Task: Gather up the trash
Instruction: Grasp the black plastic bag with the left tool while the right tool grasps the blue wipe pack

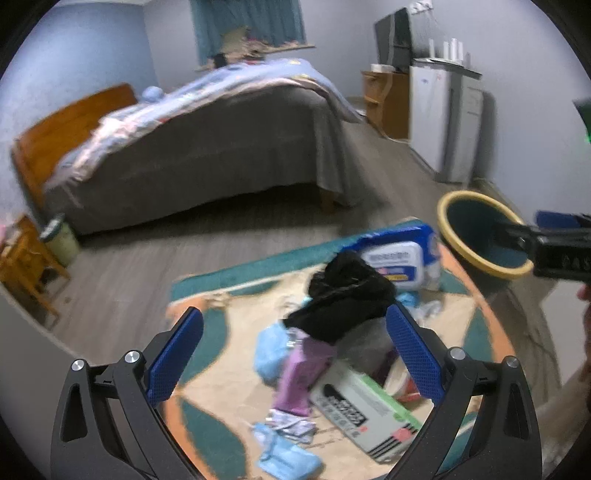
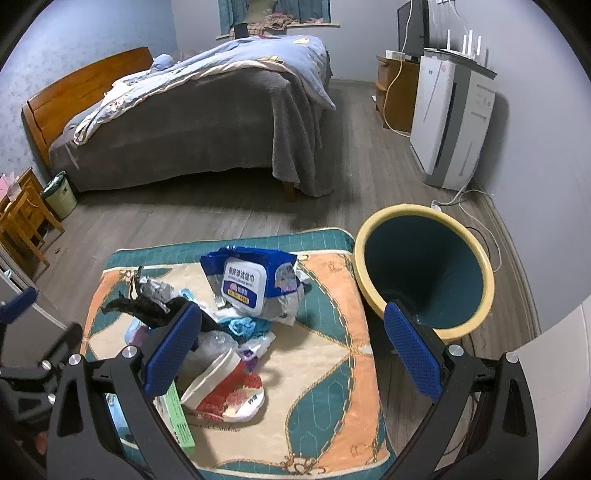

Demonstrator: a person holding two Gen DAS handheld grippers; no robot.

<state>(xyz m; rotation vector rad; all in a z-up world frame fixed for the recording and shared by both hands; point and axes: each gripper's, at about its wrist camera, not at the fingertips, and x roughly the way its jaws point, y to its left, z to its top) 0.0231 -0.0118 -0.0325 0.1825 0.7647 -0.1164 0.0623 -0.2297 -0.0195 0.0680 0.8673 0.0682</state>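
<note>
We see the whole left wrist view smeared by motion blur; there the black bag hides part of the wipes pack; the right gripper is cut off by the right edge, covering the bin's near rim.

Grey wood floor, wooden-framed bed under curtained window, pale walls.

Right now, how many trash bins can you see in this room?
2. A yellow-rimmed bin stands on the floor beside the rug, and a small lined bin sits near the bed's headboard end. Others may be hidden.
</note>
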